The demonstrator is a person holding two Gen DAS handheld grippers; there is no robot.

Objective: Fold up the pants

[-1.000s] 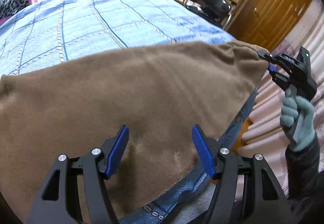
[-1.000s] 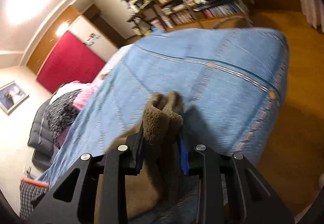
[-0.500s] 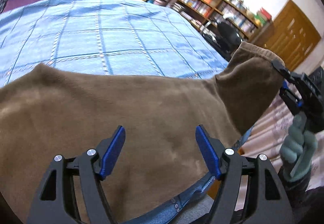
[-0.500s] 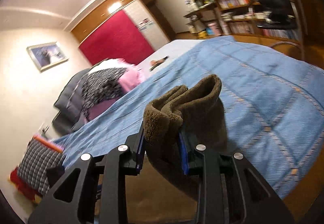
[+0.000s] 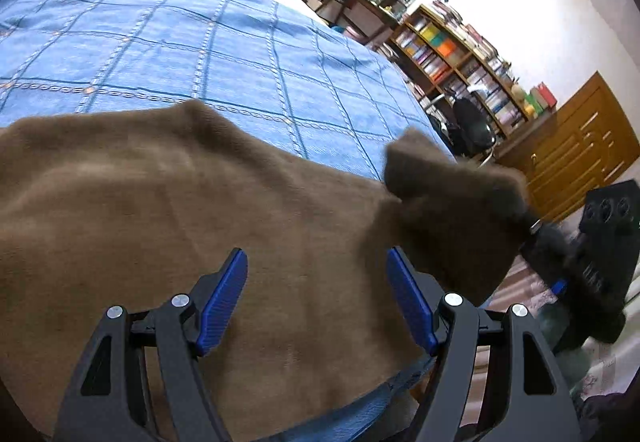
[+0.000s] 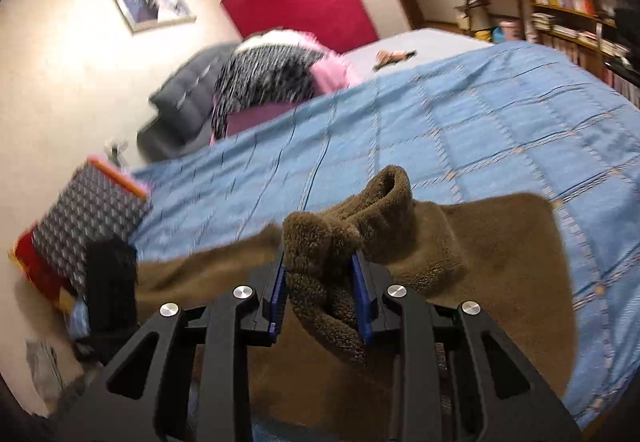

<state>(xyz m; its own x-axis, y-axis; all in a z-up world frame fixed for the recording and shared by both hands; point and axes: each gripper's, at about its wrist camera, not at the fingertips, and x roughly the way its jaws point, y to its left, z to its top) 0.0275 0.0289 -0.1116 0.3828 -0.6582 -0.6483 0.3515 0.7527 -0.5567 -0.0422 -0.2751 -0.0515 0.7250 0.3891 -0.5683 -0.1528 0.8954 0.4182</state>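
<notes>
Right tongs [image 6: 320, 282] pinch a bunched end of the brown fuzzy pants [image 5: 168, 202], lifting it. Left tongs [image 5: 316, 294] hang wide open over the flat part, holding nothing. Soft and thick, the pants lie spread along the near edge of the big bed with a blue checked cover [image 5: 180, 54]. Bookshelves [image 5: 460, 54] stand behind. A checked box [image 6: 88, 210] sits beside the bed.
</notes>
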